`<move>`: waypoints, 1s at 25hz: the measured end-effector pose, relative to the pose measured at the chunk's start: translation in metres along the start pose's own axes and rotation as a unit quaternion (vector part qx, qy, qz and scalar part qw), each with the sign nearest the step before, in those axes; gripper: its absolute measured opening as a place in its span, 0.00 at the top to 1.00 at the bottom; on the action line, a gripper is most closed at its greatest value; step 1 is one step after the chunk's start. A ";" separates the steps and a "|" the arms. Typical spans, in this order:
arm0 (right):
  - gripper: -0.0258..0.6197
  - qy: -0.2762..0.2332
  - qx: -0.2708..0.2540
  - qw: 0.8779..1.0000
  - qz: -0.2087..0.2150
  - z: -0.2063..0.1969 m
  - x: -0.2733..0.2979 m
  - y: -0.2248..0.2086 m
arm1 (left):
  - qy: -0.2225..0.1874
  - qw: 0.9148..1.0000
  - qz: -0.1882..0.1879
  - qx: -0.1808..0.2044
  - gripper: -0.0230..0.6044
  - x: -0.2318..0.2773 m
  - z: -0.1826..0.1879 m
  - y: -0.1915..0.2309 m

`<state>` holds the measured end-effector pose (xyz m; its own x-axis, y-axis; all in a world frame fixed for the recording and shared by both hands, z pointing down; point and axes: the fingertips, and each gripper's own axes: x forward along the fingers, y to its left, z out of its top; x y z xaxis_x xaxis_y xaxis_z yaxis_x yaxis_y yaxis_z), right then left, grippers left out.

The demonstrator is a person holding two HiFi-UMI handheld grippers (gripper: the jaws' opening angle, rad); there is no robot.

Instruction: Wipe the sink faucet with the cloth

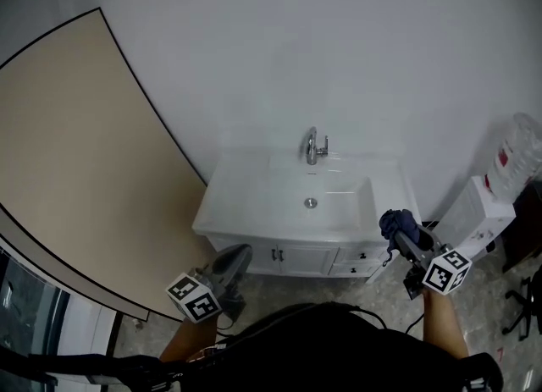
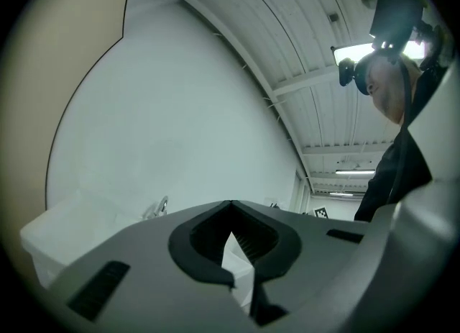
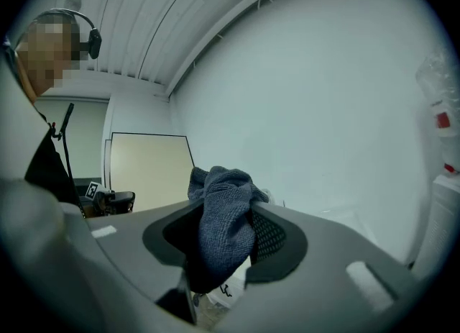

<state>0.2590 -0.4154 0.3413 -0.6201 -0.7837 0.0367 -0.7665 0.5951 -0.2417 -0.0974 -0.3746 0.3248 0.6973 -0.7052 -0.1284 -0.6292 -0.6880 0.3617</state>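
Right gripper (image 3: 228,213) clamps cloth (image 3: 219,191) (bunched up).

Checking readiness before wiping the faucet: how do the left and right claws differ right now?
The right claw is shut on a dark blue cloth; the left claw is shut with nothing in it. The right claw sits beside the sink's right front corner; the left claw is in front of the cabinet's left side. Neither touches the faucet.
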 end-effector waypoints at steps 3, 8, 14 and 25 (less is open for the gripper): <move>0.72 -0.007 -0.008 1.000 -0.004 0.012 0.044 0.012 | -0.007 1.000 -0.007 0.006 0.96 -0.003 0.027 0.045; 0.72 -0.004 -0.022 1.000 0.005 0.019 0.126 0.040 | -0.004 1.000 -0.004 0.000 0.96 -0.009 0.060 0.117; 0.72 0.007 -0.021 1.000 -0.006 0.009 0.195 0.048 | -0.002 1.000 -0.014 -0.003 0.96 -0.007 0.076 0.188; 0.72 0.028 -0.017 0.999 -0.005 -0.005 0.251 0.023 | 0.009 0.999 -0.015 -0.027 0.96 0.027 0.064 0.248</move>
<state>0.0851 -0.5980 0.3496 -0.6192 -0.7797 0.0933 -0.7778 0.5928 -0.2087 -0.2565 -0.5752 0.3522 0.7216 -0.6813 -0.1233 -0.5894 -0.6979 0.4069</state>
